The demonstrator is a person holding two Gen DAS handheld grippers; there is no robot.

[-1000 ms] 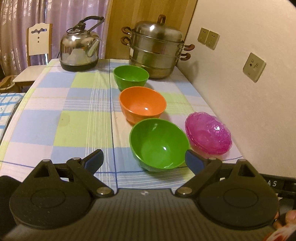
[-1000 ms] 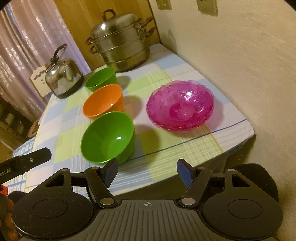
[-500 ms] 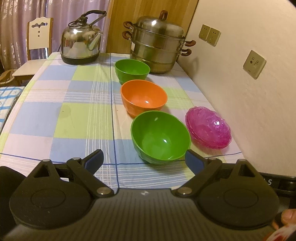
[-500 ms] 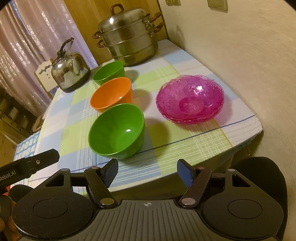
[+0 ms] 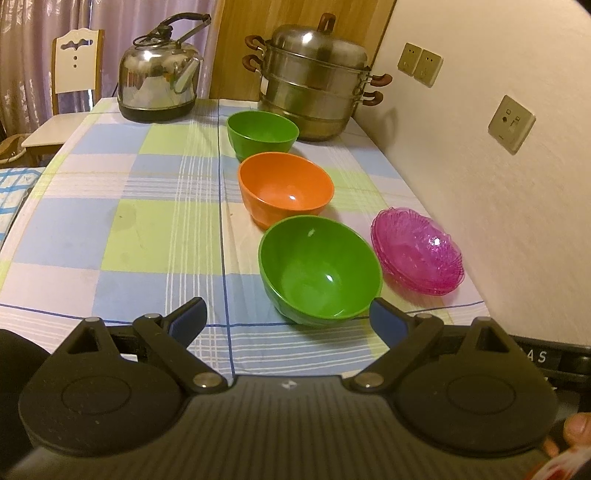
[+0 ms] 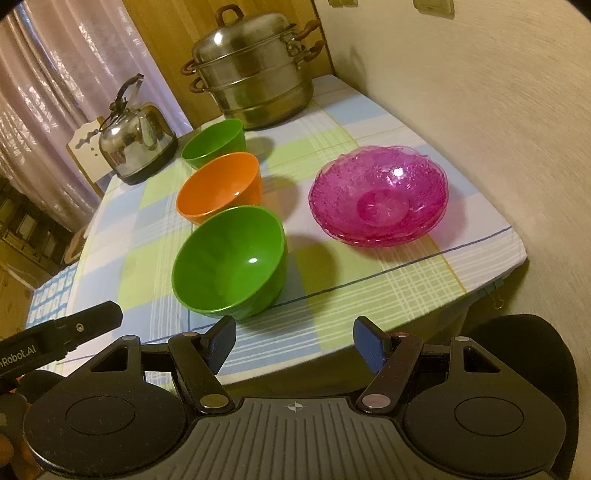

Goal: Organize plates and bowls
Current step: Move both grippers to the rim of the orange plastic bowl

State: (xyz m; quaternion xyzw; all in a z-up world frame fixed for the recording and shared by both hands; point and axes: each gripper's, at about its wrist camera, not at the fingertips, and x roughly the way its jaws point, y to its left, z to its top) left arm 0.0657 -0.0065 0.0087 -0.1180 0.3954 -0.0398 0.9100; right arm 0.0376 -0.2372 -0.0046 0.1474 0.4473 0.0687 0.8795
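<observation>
- The left tool (image 5: 288,314) hovers over the near edge of the surface (image 5: 155,236), its jaws spread wide with nothing between them; the blue pads (image 5: 192,317) touch nothing.
- The right tool (image 6: 293,341) hangs by the near corner of the surface, jaws likewise well apart and holding nothing.
- Three bowls stand upright in a row running away from the tools: the near green bowl (image 5: 319,269), the orange bowl (image 5: 286,188) just behind it, and the far green bowl (image 5: 262,131) beyond that. In the right wrist view the orange bowl and the near green bowl look to be touching or nearly so; I cannot tell which.
- A stack of pink translucent plates (image 6: 378,194) sits to the right of the near green bowl, apart from it, close to the wall (image 5: 498,184) and the near right corner.
- The surface is covered with a checked cloth of blue, green and pale squares.
- At the far end stand a steel kettle (image 5: 159,85) on the left and a tiered steel steamer pot (image 5: 314,88) with its lid on, on the right, just behind the far green bowl.
- A white chair (image 5: 70,74) stands beyond the far left corner, before a curtain (image 5: 33,22).
- Wall sockets (image 5: 511,123) are set in the wall on the right.
</observation>
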